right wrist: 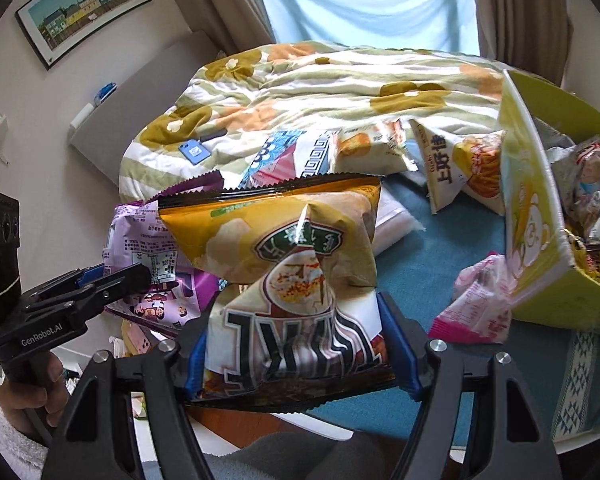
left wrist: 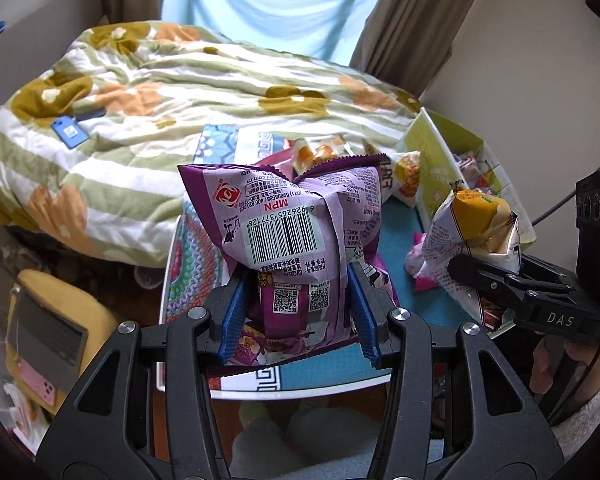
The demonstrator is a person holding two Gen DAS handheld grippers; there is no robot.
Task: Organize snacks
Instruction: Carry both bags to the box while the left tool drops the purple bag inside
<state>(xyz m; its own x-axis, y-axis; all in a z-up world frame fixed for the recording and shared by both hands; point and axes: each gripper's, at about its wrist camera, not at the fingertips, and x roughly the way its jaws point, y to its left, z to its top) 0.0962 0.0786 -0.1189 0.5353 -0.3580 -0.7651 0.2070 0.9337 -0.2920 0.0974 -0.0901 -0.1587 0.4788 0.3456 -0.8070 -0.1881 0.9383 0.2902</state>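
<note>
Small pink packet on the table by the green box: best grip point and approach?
Take the pink packet across its puffed middle, coming from above on the open teal-cloth side. The green box wall hugs its other side, and the flat crimped ends give little to pinch. Both grippers are full now.

A purple snack bag (left wrist: 296,240) (barcode side showing) is being held upright above the table, beside a yellow chip bag (right wrist: 288,280); other packets (right wrist: 452,164) are being kept near a green box (right wrist: 536,240).

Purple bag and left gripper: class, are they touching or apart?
Touching. The left wrist view shows the left gripper with both blue pads pressed against the purple bag, denting its sides.
</note>
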